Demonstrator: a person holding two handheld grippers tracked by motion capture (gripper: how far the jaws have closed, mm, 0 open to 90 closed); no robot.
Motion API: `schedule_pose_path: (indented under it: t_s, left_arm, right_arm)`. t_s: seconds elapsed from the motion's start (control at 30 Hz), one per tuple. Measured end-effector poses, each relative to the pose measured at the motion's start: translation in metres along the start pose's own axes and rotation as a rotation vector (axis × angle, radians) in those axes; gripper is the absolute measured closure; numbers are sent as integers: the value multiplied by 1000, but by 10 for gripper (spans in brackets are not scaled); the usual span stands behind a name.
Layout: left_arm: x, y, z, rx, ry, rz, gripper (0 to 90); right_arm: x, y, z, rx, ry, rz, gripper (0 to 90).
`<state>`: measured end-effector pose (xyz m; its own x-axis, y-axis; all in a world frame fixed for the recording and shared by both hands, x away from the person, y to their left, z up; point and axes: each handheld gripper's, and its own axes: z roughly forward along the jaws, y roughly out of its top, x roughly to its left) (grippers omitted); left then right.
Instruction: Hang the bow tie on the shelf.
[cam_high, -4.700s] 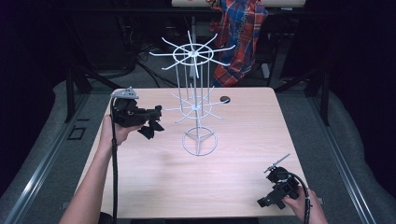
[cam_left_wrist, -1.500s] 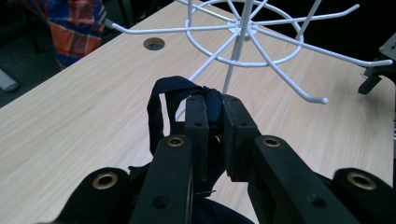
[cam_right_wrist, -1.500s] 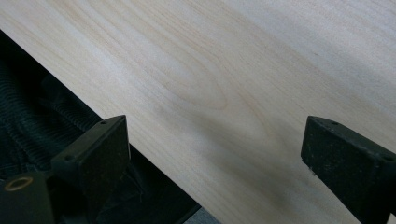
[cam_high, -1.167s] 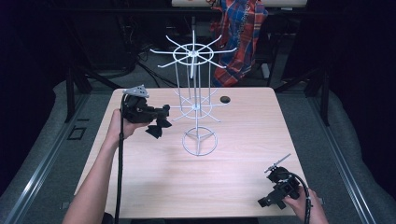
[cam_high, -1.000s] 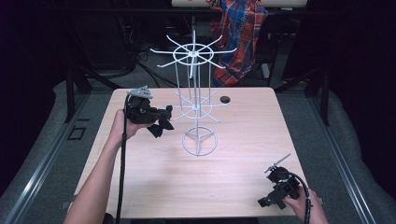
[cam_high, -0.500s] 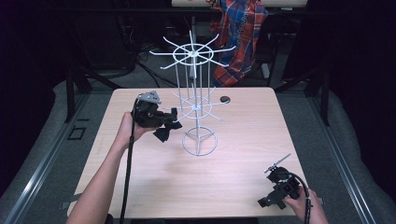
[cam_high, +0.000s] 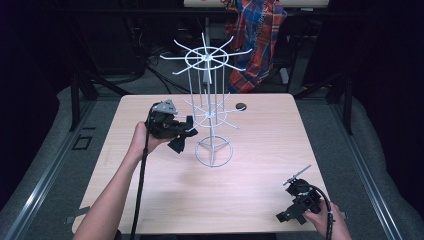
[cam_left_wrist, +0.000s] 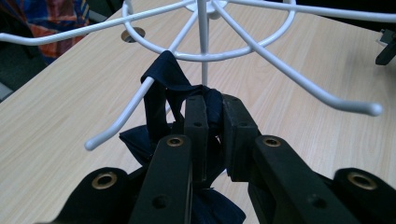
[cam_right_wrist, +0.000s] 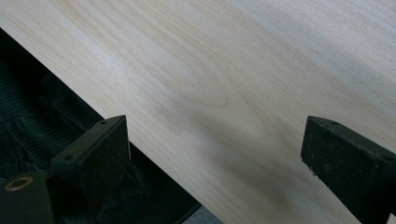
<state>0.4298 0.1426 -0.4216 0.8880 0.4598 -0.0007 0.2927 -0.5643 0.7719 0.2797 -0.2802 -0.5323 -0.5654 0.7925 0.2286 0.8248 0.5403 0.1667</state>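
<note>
change: left gripper (cam_high: 184, 134) has moved in from the left edge of the table (cam_high: 260, 200) toward the wire rack (cam_high: 209, 117) over the last few seconds; now right at the rack's lower ring of arms.
meaning: looks like the hang step is nearly done, approach over, only seating and release left (my read).
cloth: dark navy cloth item (cam_left_wrist: 173, 93), a strap or loop of it draped over 1 white rack arm (cam_left_wrist: 130, 109) in the left gripper view; the rest bunches below the jaws.
cloth vs tongs: loop sits just ahead of and above the jaw tips, running back between them; the bulk hangs under the gripper, dark lump in the high view.
left tongs: jaws clamped on the cloth, fabric pinched between the 2 pads.
right tongs: right gripper (cam_high: 295, 207) parked at the near right corner of the table, well apart from the rack; 2 jaws spread wide, nothing between them, bare wood under them in the right gripper view.
rack: upright mid-table, 2 tiers of spokes, upper tier bare.
risk: loop is near the arm's free tip; could slip off on release.
other: small dark disc (cam_high: 241, 106) on the table behind the rack, untouched.
</note>
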Motion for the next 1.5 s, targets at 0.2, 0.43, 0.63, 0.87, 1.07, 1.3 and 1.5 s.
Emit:
schedule_pose_path:
  t_s: [0.2,0.43,0.63,0.87,1.07,1.3,1.5]
  left_arm:
    - [-1,-2,3,-3,21,3,815]
    - [-1,-4,2,-8,38,-8,781]
    - [3,-9,-2,-12,35,-41,721]
    - [4,-12,-11,-23,76,-76,525]
    - [5,-18,-22,-19,98,-109,386]
    - [4,-29,-35,-3,131,-145,245]
    - [0,-40,-46,17,185,-166,155]
  right_arm:
    - [0,0,0,4,2,1,75]
    - [0,0,1,2,12,6,75]
    - [1,0,1,-3,10,2,75]
    - [1,0,1,-4,10,5,75]
    - [1,0,0,-12,3,3,75]
    - [2,0,-2,-17,3,7,74]
    - [2,0,-2,-32,3,8,74]
